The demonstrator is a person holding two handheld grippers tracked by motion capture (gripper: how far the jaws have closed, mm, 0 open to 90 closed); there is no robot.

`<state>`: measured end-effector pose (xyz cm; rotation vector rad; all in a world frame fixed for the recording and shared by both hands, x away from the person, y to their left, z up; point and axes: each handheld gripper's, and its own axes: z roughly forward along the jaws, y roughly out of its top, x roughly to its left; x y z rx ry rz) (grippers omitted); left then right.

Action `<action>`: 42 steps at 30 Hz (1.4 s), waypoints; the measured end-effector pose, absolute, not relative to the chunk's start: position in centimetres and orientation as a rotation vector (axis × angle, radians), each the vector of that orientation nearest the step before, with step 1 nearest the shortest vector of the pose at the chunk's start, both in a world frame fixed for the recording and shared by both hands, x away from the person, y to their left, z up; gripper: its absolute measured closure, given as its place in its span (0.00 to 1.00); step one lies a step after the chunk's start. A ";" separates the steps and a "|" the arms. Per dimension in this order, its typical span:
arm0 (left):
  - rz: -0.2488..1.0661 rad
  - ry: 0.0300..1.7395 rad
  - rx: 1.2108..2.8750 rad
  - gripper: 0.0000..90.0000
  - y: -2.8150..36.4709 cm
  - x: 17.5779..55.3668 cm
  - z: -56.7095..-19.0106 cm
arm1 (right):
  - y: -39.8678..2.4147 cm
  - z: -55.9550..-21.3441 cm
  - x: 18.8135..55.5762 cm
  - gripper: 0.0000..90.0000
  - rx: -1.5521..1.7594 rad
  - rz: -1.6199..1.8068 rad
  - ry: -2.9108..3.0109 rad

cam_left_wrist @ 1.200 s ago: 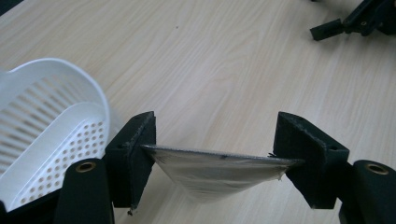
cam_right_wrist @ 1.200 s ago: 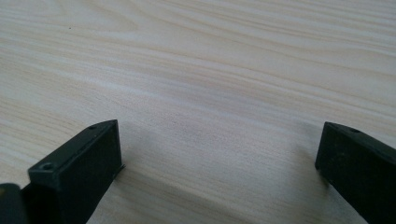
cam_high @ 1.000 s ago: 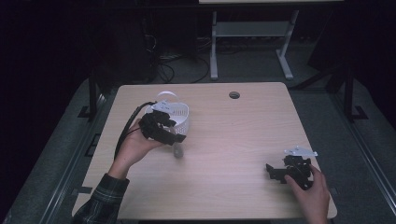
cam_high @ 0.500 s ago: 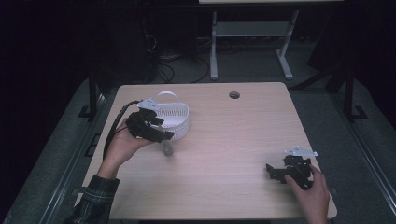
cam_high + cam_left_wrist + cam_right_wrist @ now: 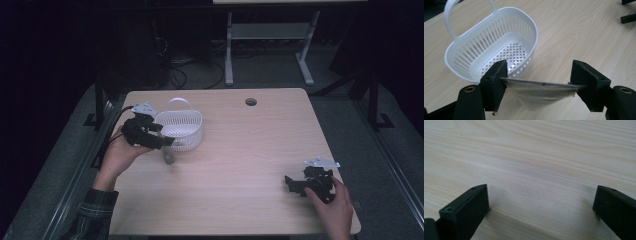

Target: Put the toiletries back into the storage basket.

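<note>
Left tongs around silvery pouch, beside basket

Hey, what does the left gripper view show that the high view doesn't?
Left gripper view alone: the basket's perforated floor up close, and the silvery pouch's sealed top edge pinched between the two black jaws of the left hand-held gripper.

High view alone: the right hand-held gripper resting near the table's right edge, the round hole in the tabletop, and the dark floor with a stand behind.

Both: the white basket with its handle, the wooden table, and the pouch hanging from the left hand-held gripper beside the basket.
</note>
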<state>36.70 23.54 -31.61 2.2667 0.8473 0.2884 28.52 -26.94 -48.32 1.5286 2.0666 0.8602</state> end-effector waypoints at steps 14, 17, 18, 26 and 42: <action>0.334 0.891 2.239 0.33 25.3 37.0 -29.8 | -26.9 -48.3 28.5 0.00 1.529 0.860 2.066; 0.336 0.898 2.234 0.33 25.4 37.1 -29.4 | -26.9 -48.3 28.5 0.00 1.529 0.861 2.067; 0.343 0.897 2.235 0.33 25.4 37.1 -29.2 | -26.9 -48.3 28.5 0.00 1.529 0.860 2.067; 0.351 0.909 2.226 0.33 25.7 37.4 -28.3 | -26.9 -48.3 28.5 0.00 1.529 0.861 2.067; 0.366 0.904 2.201 0.33 25.7 38.1 -25.7 | -26.9 -48.3 28.5 0.00 1.529 0.861 2.067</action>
